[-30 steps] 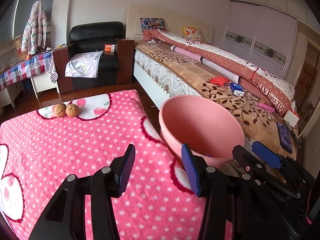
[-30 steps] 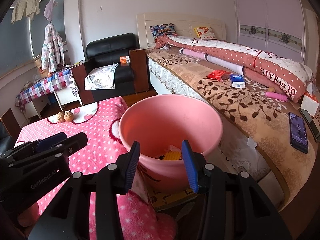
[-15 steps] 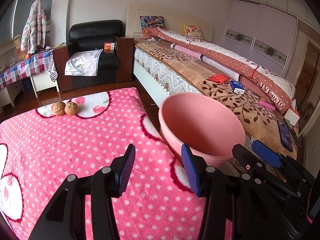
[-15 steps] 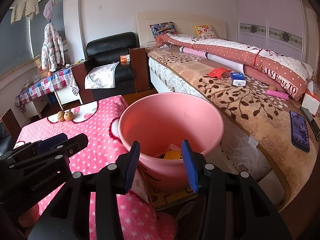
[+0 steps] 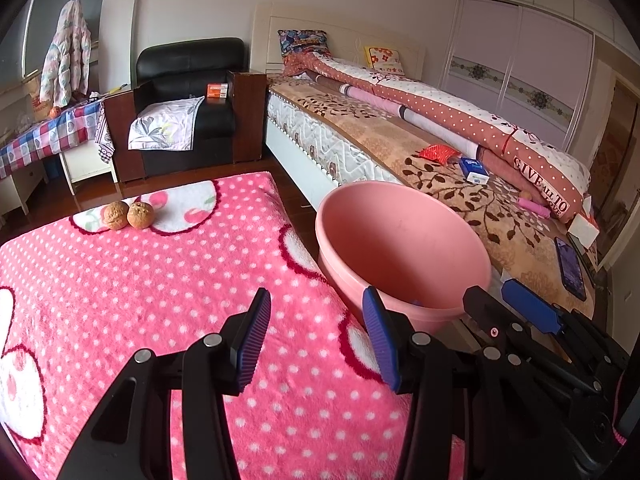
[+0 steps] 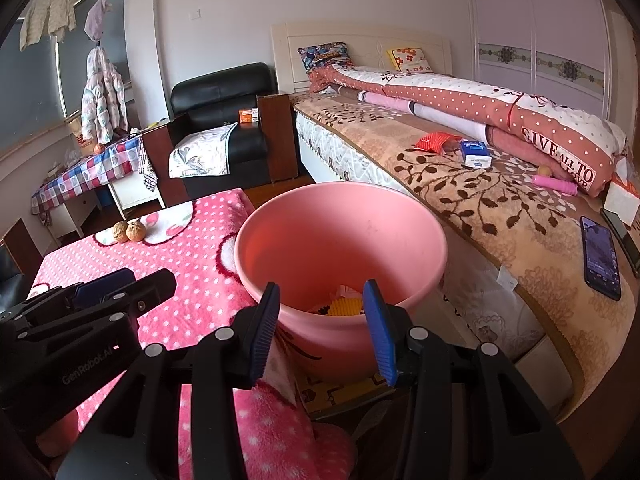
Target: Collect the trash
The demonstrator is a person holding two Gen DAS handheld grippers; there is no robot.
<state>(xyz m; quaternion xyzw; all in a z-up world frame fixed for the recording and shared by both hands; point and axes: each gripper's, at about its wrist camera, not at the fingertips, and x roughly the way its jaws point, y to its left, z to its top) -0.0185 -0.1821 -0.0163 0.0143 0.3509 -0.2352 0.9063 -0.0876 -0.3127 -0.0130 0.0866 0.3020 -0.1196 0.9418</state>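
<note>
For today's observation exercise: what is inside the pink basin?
In the right wrist view, the pink basin holds a yellow ridged item and some pale scraps at the bottom. The near rim and right gripper cover the rest.

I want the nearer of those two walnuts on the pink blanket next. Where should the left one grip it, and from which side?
Judging by its round shape, grip the right walnut across its middle, coming from above with the open left hand-held gripper. Its neighbour touches its left side, so place the fingers front and back.
</note>
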